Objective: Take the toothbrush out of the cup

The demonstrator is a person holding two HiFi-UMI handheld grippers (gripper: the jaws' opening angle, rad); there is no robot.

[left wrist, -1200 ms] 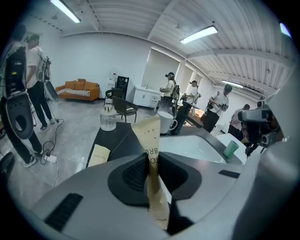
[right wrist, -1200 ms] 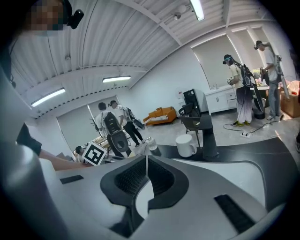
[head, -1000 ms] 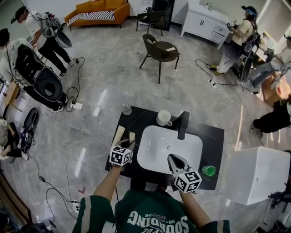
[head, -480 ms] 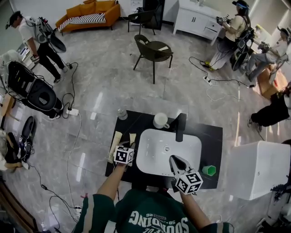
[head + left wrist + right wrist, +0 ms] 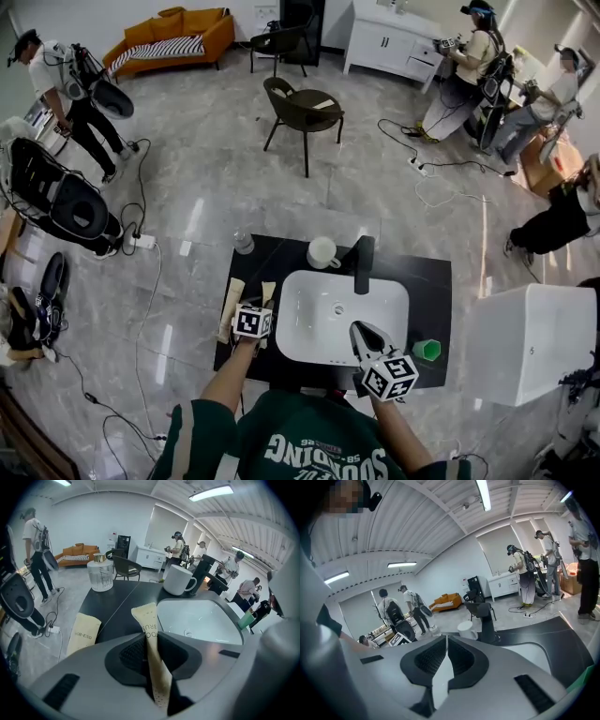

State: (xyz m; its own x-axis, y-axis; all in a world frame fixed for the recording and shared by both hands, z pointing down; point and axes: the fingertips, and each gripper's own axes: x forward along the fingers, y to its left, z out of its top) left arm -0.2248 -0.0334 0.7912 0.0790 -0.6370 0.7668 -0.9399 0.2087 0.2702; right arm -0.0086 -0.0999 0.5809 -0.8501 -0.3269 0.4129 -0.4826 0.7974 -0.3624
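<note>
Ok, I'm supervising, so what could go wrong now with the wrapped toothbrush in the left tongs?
The left tongs pinch the wrapped toothbrush near one end, with its free end beside the sink; a slip could drop it in the basin. Set down carelessly, it might land on the second packet on the counter.

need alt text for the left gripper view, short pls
The left gripper is shut on a beige wrapped toothbrush, held over a black counter. A second beige packet lies on the counter to the left, a white basin is to the right, and a white mug and a lidded glass jar stand further back.
</note>
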